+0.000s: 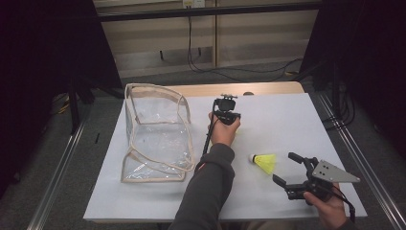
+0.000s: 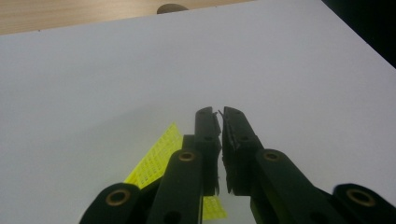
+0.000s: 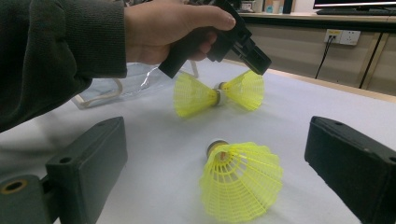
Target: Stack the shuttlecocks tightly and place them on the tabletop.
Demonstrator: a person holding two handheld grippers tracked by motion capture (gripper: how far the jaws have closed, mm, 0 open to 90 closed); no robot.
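On the white table (image 1: pixel 143 201) a clear plastic bag (image 1: pixel 155 134) with a beige edge stands at the left, and its mouth is open to the top. In the high view the left gripper (image 1: pixel 227 112) is near the middle of the table, held by the left hand (image 1: pixel 223 129). This hand and the sleeve (image 1: pixel 210 187) cover most of what lies under the gripper.

In the left gripper view its jaws are almost together, with only a thin gap, and nothing sits between them. A yellow net piece (image 2: pixel 156 158) shows beside and below the jaws, partly hidden by them.

In the right gripper view two yellow shuttlecocks (image 3: pixel 217 93) lie close under the left gripper, cork to cork. I cannot tell if the gripper touches them.

A third shuttlecock (image 1: pixel 264 163) lies on its side near the right gripper (image 1: pixel 289 170), which the right hand (image 1: pixel 330 206) holds at the table's near right corner. Its jaws stand wide apart and the shuttlecock lies in front of them, not touched. The hand is cut off by the bottom edge of the high view.
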